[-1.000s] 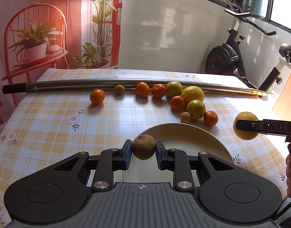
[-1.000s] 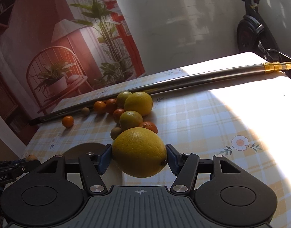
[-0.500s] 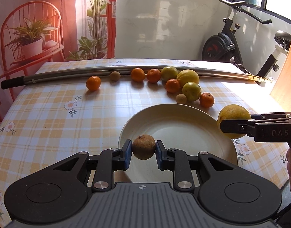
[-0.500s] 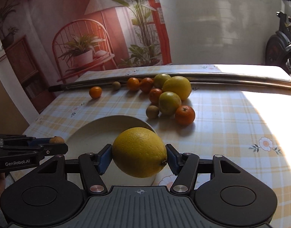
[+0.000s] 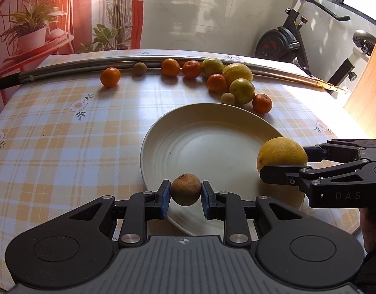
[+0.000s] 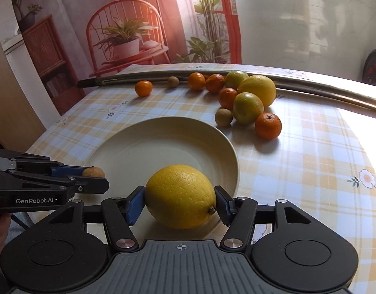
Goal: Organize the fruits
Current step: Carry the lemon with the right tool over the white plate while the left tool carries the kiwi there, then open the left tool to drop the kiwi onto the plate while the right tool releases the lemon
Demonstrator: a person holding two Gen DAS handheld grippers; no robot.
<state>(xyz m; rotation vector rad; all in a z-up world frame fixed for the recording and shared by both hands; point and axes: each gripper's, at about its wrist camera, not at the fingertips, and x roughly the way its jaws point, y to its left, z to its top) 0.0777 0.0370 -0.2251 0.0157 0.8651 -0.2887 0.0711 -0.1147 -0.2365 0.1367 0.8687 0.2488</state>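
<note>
Left wrist view takes in the whole table point(image 5: 53, 132) with its checked cloth, and the cream plate point(image 5: 212, 132) near the front edge, bare inside. Behind the plate, toward the table's back edge, the remaining fruit point(image 5: 242, 90) lies in a loose row against a metal pole point(image 5: 65, 67).

I judge this to be the delivery step: both my loads hang over the plate, not yet set down. My right gripper point(image 6: 179, 197) is clamped on a big yellow citrus point(image 6: 180, 196) above the plate's right rim. My left gripper point(image 5: 185, 189) pinches a small brown fruit point(image 5: 185, 189) over the near rim. Next I should lower each inside the rim and loosen gently, since both could roll.

Only the right wrist view shows the citrus's stem end and the bare cloth at the table's right edge. Only the left wrist view shows an exercise bike point(image 5: 293, 41) beyond the table.
</note>
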